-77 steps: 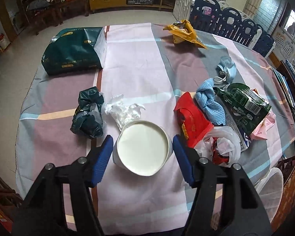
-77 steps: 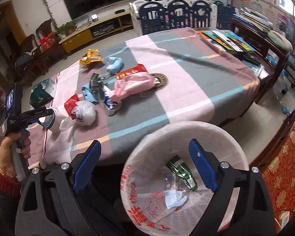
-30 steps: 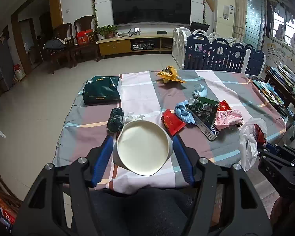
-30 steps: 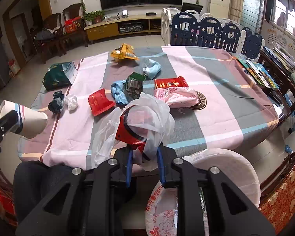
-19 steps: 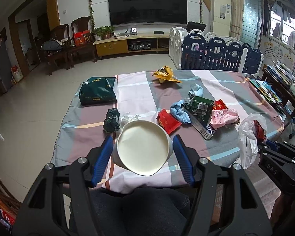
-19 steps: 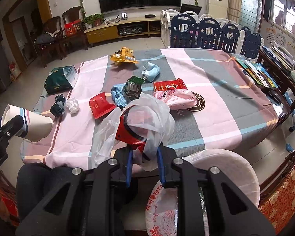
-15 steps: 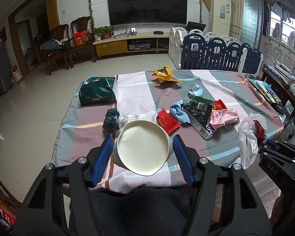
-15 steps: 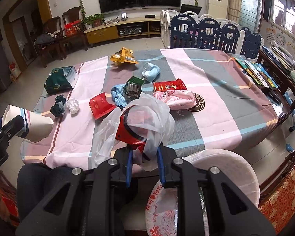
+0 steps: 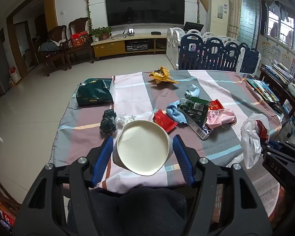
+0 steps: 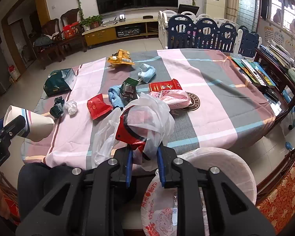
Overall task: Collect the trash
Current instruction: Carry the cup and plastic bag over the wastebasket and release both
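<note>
Above the bin (image 10: 216, 169), the right gripper (image 10: 143, 167) clamps a plastic bag (image 10: 147, 114); centre it before releasing. The left gripper (image 9: 142, 157) grips a paper cup (image 9: 142, 151); drop that next.

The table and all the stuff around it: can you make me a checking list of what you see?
Surface: table under a striped cloth.
Job's things: paper cup and plastic bag lifted; lined bin below right tool.
Clutter: red packet, pink packet, blue cloth, yellow wrapper, green bag on the cloth.
Grippers: left tool closed on cup; right tool pinching bag.
Cables: nothing seen.
Surroundings: television, chairs, playpen fence.
</note>
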Available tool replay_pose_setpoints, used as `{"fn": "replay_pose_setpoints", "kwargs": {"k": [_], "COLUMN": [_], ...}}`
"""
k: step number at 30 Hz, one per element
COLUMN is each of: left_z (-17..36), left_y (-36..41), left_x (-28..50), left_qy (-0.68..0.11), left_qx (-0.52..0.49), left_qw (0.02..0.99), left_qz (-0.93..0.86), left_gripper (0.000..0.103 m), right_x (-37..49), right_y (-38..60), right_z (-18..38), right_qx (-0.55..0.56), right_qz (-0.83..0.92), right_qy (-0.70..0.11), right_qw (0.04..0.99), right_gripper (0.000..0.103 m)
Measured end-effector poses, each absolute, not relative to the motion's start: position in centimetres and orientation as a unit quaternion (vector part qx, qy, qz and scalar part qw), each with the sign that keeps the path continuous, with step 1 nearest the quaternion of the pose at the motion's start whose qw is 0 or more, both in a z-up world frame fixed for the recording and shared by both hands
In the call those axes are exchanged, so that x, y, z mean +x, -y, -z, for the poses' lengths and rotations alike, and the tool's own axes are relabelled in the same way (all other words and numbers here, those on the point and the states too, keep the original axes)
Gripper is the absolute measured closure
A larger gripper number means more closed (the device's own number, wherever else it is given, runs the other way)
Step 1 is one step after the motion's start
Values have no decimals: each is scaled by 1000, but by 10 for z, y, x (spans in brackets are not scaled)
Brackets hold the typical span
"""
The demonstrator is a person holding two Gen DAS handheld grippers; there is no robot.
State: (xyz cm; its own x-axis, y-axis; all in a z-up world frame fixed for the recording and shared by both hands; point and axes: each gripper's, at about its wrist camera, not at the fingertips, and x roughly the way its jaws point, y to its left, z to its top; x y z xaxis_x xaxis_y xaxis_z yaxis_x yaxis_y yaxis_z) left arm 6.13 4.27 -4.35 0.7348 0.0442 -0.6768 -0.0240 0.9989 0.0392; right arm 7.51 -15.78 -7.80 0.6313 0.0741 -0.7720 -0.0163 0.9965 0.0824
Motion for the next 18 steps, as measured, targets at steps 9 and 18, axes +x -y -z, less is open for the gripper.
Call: {"fn": "replay_pose_setpoints", "kwargs": {"k": [9, 18], "left_z": [40, 33], "left_y": [-30, 23], "left_x": [56, 43], "left_qy": [-360, -365], "left_qx": [21, 30], "left_qw": [933, 927], "left_qz": [-2, 83], "left_gripper": [39, 39], "right_x": [54, 15], "right_y": [199, 258], "right_z": [78, 111], "right_qx": [47, 67], "right_qz": [8, 47], "right_qy": [-433, -486], "right_qw": [900, 870], "right_gripper": [81, 81]}}
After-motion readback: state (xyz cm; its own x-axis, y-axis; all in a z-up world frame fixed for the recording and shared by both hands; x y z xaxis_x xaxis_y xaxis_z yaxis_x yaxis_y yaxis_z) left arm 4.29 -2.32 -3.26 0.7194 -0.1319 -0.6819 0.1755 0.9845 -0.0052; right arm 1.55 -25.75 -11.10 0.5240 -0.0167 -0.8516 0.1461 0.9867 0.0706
